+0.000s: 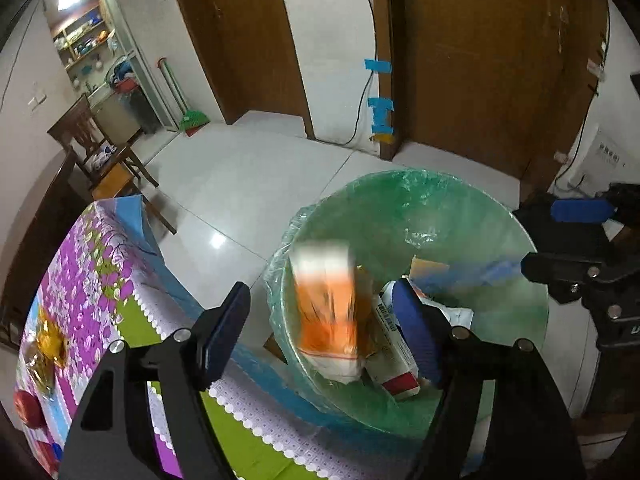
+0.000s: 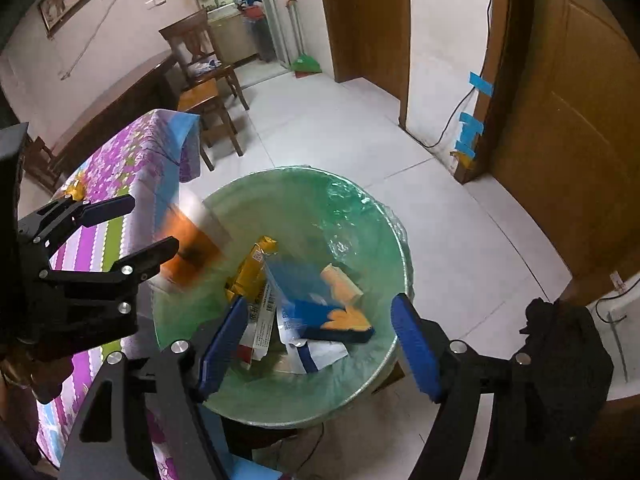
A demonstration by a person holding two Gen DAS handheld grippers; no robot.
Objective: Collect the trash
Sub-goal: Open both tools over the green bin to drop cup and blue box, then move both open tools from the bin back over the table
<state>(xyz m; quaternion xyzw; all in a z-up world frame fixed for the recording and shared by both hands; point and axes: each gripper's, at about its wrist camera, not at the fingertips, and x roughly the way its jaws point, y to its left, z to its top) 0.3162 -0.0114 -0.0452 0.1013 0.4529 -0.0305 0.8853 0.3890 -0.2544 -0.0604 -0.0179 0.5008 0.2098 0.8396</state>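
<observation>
Looking through the left wrist we see our left gripper [image 1: 320, 328] spread wide, gripping nothing, a blurred orange packet [image 1: 326, 312] dropping free into the green-lined trash bin [image 1: 460, 216], through the right wrist our right gripper [image 2: 320, 344] released above wrappers [image 2: 320, 320] lying inside the bin.

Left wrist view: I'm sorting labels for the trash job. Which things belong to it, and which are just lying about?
Job:
lined bin
orange-and-white packet, blurred over the bin
wrappers in bin
left gripper, open
right gripper, open

Lying about:
broom
chair
red fruit
</observation>
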